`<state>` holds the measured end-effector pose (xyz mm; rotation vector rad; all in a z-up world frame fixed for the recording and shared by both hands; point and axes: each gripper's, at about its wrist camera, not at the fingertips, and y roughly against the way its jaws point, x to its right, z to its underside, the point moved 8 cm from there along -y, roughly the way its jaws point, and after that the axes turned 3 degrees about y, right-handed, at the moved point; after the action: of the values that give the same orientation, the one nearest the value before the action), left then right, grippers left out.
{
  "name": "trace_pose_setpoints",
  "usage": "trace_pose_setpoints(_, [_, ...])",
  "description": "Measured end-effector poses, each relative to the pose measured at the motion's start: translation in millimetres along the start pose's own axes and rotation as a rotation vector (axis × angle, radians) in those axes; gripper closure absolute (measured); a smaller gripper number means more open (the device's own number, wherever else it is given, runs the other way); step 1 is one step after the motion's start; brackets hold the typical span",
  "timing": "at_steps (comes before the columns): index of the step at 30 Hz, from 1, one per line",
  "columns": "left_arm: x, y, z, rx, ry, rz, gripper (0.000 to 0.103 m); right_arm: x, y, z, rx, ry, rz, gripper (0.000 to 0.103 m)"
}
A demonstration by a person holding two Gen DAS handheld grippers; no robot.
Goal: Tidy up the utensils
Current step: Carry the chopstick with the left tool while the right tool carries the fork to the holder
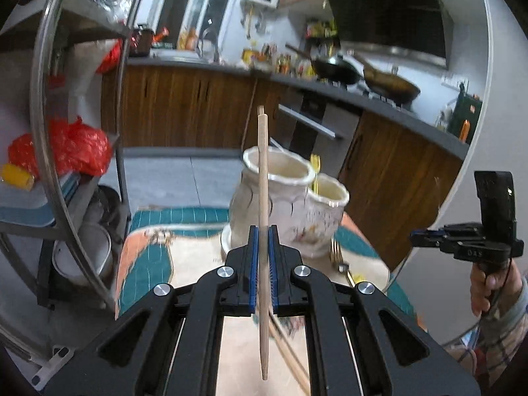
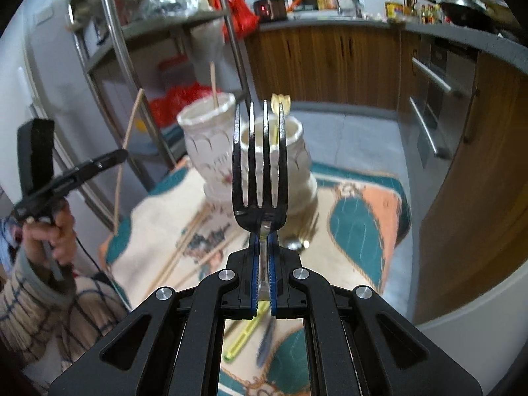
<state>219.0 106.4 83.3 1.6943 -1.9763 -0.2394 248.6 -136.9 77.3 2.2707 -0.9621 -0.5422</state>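
Left gripper [image 1: 263, 244] pinches a chopstick [image 1: 263, 198] upright, holders [image 1: 277, 194] just ahead; right gripper [image 2: 263, 250] clamps a fork [image 2: 259, 165]. Either could pivot in its narrow grip and miss the rim.

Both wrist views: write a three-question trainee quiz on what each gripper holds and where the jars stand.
1. True or false: the left gripper is shut on a chopstick.
2. Multiple choice: the right gripper holds a A) spoon B) fork C) knife.
3. Fill in: the two ceramic jars, the larger jar and the smaller jar, stand side by side on a patterned ____.

Key:
1. True; it stands upright between the pads.
2. B; tines point up.
3. Cloth; loose chopsticks also lie on it.
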Motion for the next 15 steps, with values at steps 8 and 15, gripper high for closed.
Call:
trace_pose_setpoints(8, [-1,-5,-18,0.103,0.038,0.001,0.097,-8,7,-21,0.125,0.006,-0.022,0.097])
trace_pose_setpoints(15, [1,-9,-40,0.186,0.050,-0.002,0.097,-4,7,-35,0.201,-0.025,-0.033,0.097])
